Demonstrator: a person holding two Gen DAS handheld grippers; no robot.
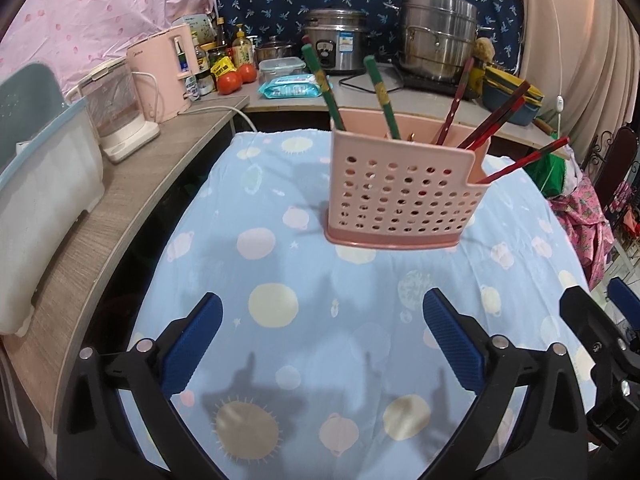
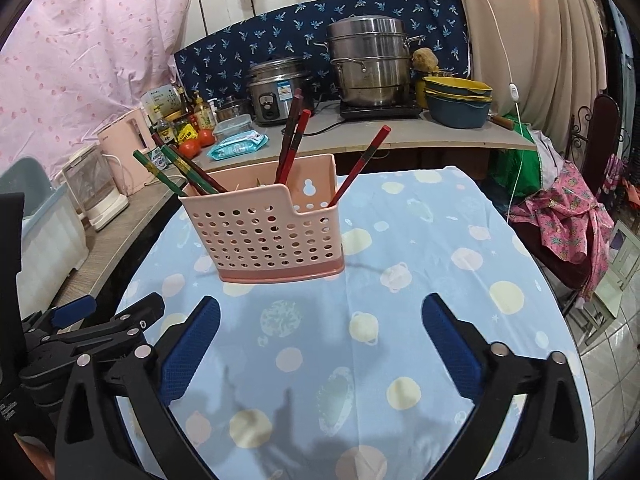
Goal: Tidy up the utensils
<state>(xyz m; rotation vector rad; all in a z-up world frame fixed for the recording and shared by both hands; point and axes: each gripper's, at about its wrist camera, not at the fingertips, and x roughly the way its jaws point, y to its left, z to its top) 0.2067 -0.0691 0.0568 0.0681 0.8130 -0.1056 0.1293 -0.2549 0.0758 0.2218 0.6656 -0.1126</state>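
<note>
On the blue cloth [image 1: 320, 360] the pink holder [image 1: 404, 196] stands upright with every chopstick [image 1: 384, 96] in it. Left gripper [image 1: 322, 344] and right gripper [image 2: 320, 344] hover near, spread wide, empty. The sorting looks finished; next, likely just withdrawing.

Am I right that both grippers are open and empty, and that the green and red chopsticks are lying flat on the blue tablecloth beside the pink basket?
Not quite. Both the left gripper and the right gripper are open and empty, but the green chopsticks and red chopsticks stand inside the pink basket on the blue tablecloth, as both wrist views show.
</note>
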